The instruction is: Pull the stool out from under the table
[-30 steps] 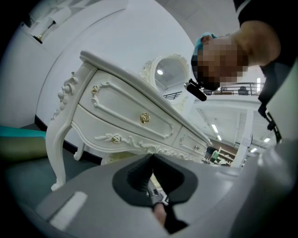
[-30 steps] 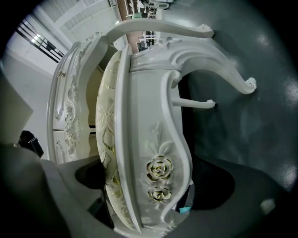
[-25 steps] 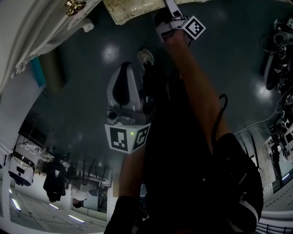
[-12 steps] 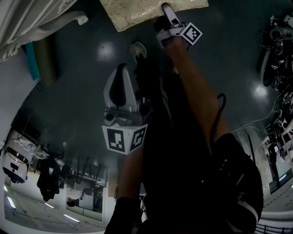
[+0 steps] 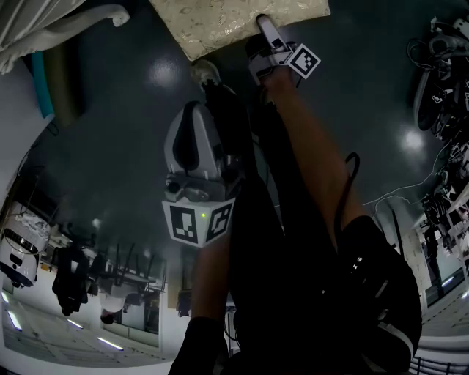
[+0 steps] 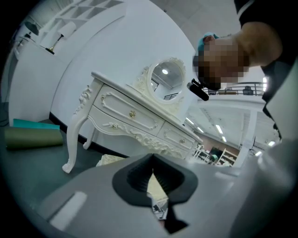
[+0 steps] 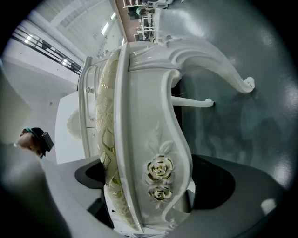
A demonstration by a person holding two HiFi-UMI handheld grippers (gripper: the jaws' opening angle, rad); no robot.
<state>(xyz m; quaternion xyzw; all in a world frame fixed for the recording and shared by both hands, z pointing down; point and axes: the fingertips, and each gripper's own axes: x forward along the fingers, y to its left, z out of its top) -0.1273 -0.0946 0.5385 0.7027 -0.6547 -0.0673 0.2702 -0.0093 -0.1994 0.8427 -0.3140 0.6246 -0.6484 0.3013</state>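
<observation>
The right gripper [image 5: 265,35] reaches forward to the top of the head view, where the stool [image 5: 234,18] shows as a cream, patterned cushion against the dark floor [image 5: 124,168]. In the right gripper view its jaws pinch the stool's seat edge: one jaw sits on the cushion side at lower left, the other against the white carved rail with the gilt roses at lower centre. That looks a sensible place to grip, since the rail is rigid and a pull there should drag the whole frame rather than just squash the padding. The person's forearm [image 5: 308,146] runs almost straight behind the gripper, which suits a pull back toward the body.

The left gripper [image 5: 195,121] hangs lower in the middle of the head view, well apart from the stool. Its jaws are pressed together on nothing, so it appears to be kept clear of the drag path.

In the left gripper view the worktop [image 6: 130,114], a white carved piece with drawers and an oval mirror, fills the centre, and a corner of the cushion shows beneath its front edge near the curved leg. I judge the stool is close to the worktop and not yet fully out. The risk is a stool leg catching or the rail slipping from the jaws.
</observation>
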